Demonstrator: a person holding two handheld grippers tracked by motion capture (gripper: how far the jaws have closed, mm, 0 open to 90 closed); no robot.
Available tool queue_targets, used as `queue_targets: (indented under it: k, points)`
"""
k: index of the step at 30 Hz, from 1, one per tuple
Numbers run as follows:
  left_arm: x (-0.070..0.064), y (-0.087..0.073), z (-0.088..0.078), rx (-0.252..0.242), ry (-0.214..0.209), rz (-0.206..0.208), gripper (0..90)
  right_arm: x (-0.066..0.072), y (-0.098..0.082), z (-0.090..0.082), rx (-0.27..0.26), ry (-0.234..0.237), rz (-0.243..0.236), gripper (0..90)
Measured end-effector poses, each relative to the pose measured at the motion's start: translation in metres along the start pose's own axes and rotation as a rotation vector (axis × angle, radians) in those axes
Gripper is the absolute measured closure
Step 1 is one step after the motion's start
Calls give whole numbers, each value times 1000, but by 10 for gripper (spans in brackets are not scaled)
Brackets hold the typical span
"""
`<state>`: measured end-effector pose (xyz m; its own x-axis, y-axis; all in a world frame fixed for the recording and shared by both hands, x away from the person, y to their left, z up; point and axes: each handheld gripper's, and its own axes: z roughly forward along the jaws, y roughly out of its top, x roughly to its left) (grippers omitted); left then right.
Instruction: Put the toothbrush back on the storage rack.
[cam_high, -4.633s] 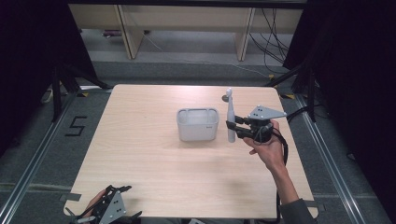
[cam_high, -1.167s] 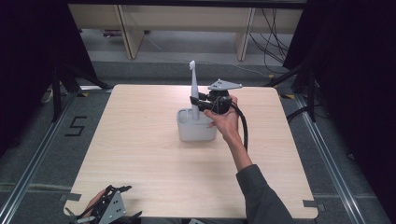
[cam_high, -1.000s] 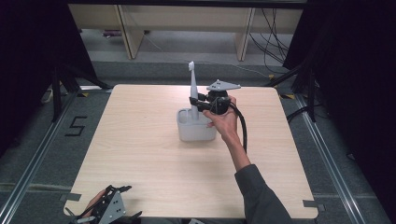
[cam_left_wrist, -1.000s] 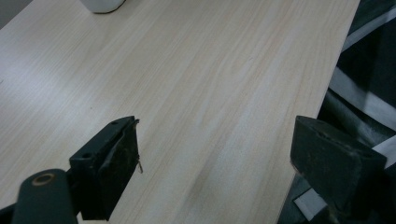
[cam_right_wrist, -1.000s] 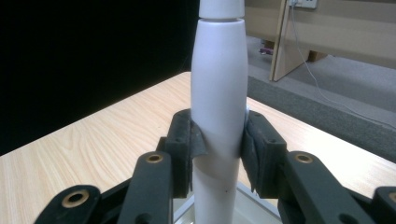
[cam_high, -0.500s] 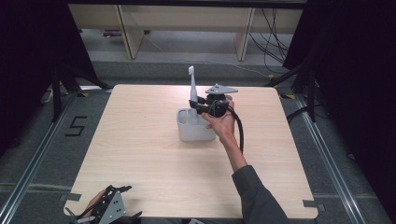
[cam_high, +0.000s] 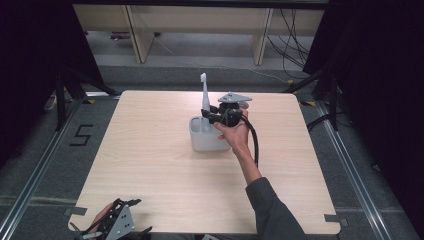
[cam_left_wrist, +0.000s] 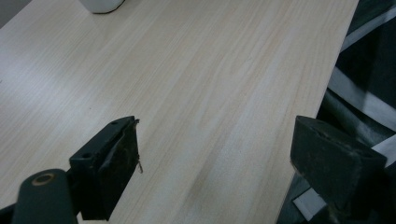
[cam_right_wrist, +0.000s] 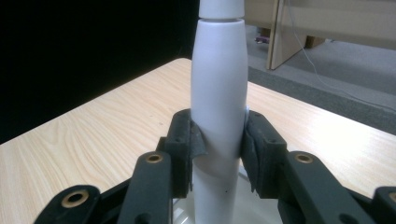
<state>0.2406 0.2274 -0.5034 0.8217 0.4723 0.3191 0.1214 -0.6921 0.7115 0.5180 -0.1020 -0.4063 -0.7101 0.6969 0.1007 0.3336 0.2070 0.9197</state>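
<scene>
Toothbrush (cam_right_wrist: 218, 93), white and electric in form, stands upright between the jaws of the right gripper (cam_right_wrist: 218, 154), whose two black pads press its smooth rounded handle from either side. In the right gripper view the handle widens to a barrel, then steps in to a narrower neck at the top edge. From the high view the toothbrush (cam_high: 205, 97) rises tall and thin, its small brush head uppermost, with its lower end down inside the white cup (cam_high: 206, 136). The right gripper (cam_high: 212, 117) sits over the cup's right rim, held by the person's right hand (cam_high: 235, 132), with a black cable (cam_high: 255, 145) looping back along the forearm.

The cup is squarish with rounded corners and stands near the middle of the pale wooden table (cam_high: 150, 165), toward its far side.

Well apart, at the table's near left edge, the left gripper (cam_high: 117, 225) rests in the left hand; in its own view the left gripper (cam_left_wrist: 215, 168) has its jaws spread wide over bare wood, holding nothing.
</scene>
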Motion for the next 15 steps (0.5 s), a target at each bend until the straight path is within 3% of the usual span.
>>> queue_targets:
  k: [1,4,7,12,13,15]
  points:
    - [0,0,0,4,-1,1,149,0,-2,1,8,1,21,660]
    - [0,0,0,0,-1,-1,149,-1,-4,3,12,-6,-1,660]
    - [0,0,0,0,-2,0,149,0,-7,5,19,1,32,660]
    - [0,0,0,6,-2,1,149,-1,-8,7,27,3,-1,660]
    - [0,0,0,5,-2,1,149,1,-8,7,38,17,16,659]
    - [0,0,0,6,-1,1,149,1,-9,8,34,11,3,659]
